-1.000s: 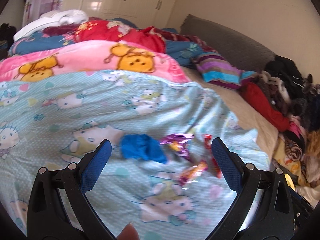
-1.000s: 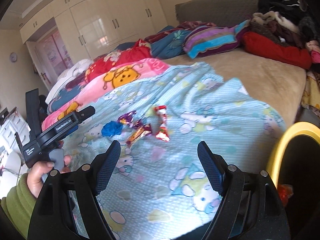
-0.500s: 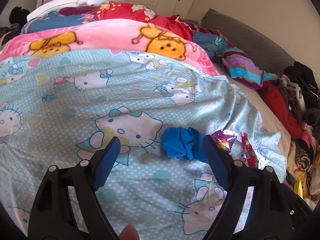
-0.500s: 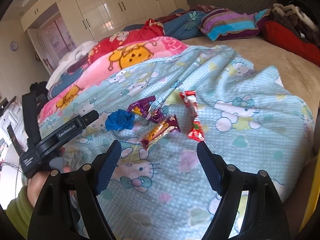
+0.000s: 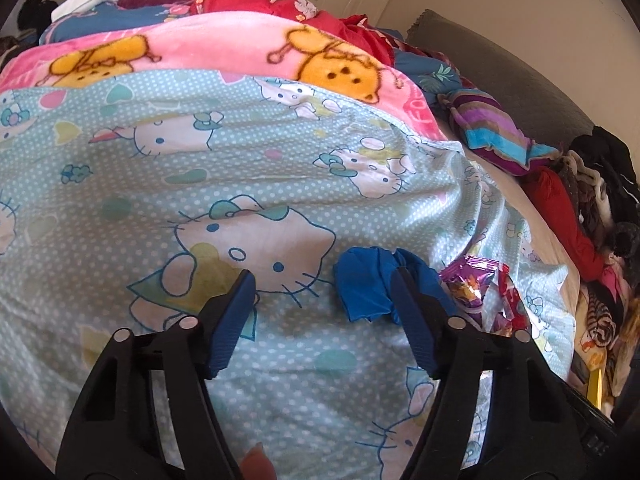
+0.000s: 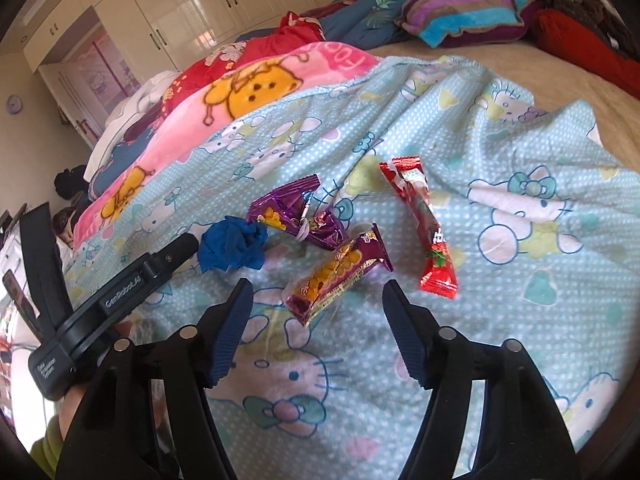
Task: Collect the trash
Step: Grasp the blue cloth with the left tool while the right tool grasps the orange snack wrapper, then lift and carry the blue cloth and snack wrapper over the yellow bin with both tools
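— Four bits of trash lie on the cartoon-cat bedsheet (image 6: 520, 280), do they?

— More or less: in the right wrist view a crumpled blue wad (image 6: 232, 246) sits left of centre, a purple foil wrapper (image 6: 298, 216) touches it on the right, a purple-and-yellow snack wrapper (image 6: 340, 272) lies just below that, and a red wrapper (image 6: 424, 224) stretches right of centre, close by but apart from the others.

— And the right claw (image 6: 316, 290)?

— Its blue pads stand apart at the bottom of the frame; they have just been closing. The lower end of the purple-and-yellow snack wrapper lies between the tips, but neither pad presses on it.

— What about the left claw (image 5: 324, 284)?

— Also apart, and also just been closing. In the left wrist view the right-hand finger (image 5: 412, 320) overlaps the blue wad (image 5: 364, 288); I cannot tell if it touches. The wad's left part shows in the gap by that finger, and mostly bare sheet (image 5: 280, 380) lies between the pads. The purple foil wrapper (image 5: 468, 280) peeks out to the right of it.

— Anything behind?

— A pink bear-print blanket (image 5: 224, 52) lies across the upper frame, with a striped pillow (image 5: 492, 136) at the right.
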`<state>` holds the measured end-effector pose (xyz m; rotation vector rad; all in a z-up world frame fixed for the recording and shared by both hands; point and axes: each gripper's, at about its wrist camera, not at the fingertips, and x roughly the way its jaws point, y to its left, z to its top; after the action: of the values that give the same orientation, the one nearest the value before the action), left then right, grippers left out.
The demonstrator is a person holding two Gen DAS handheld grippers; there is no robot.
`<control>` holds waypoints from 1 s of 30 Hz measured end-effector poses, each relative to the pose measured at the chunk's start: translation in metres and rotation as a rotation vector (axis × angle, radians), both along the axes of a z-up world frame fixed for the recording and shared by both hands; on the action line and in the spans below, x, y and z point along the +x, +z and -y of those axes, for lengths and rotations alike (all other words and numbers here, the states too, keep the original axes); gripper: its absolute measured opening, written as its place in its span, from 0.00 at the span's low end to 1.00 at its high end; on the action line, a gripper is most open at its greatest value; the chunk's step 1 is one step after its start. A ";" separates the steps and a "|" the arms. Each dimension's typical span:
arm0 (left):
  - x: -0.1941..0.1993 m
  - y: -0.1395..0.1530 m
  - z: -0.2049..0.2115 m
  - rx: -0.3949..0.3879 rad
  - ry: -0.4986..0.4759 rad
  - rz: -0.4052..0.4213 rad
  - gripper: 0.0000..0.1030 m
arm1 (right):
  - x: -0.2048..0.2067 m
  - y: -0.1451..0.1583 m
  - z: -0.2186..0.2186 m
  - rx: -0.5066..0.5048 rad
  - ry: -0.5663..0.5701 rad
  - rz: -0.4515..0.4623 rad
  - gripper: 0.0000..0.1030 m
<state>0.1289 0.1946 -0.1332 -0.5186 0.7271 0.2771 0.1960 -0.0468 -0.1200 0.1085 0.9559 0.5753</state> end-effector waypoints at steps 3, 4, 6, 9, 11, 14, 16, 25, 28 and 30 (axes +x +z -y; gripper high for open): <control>0.003 -0.003 -0.001 -0.016 -0.005 0.000 0.53 | 0.008 -0.005 -0.006 -0.011 -0.005 -0.006 0.56; 0.004 -0.004 -0.001 -0.020 -0.006 -0.002 0.53 | 0.011 -0.007 -0.008 -0.011 -0.006 -0.011 0.54; 0.008 -0.006 -0.002 -0.037 -0.011 -0.005 0.52 | 0.015 -0.012 -0.012 -0.007 -0.006 -0.031 0.42; 0.011 -0.008 -0.001 -0.065 -0.024 0.000 0.51 | 0.015 -0.018 -0.015 -0.006 0.014 -0.054 0.32; 0.015 -0.010 0.001 -0.083 -0.031 -0.001 0.47 | 0.011 -0.018 -0.015 -0.006 0.032 -0.043 0.31; 0.018 -0.013 0.004 -0.099 -0.033 -0.002 0.43 | 0.004 -0.017 -0.007 0.013 0.042 -0.048 0.30; 0.020 -0.013 0.006 -0.109 -0.041 0.001 0.33 | -0.001 -0.016 -0.002 0.025 0.043 -0.053 0.30; 0.016 -0.005 0.031 -0.103 -0.145 0.010 0.12 | -0.026 -0.004 0.012 0.039 0.075 -0.016 0.29; 0.006 0.004 0.042 -0.082 -0.178 0.020 0.09 | -0.035 0.002 0.020 0.044 0.085 0.001 0.29; 0.001 0.009 0.047 -0.072 -0.196 0.024 0.09 | -0.040 0.006 0.027 0.047 0.083 0.009 0.29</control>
<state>0.1303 0.1475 -0.1247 -0.5138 0.7602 0.0621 0.1558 -0.0740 -0.1135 0.1086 0.9414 0.6740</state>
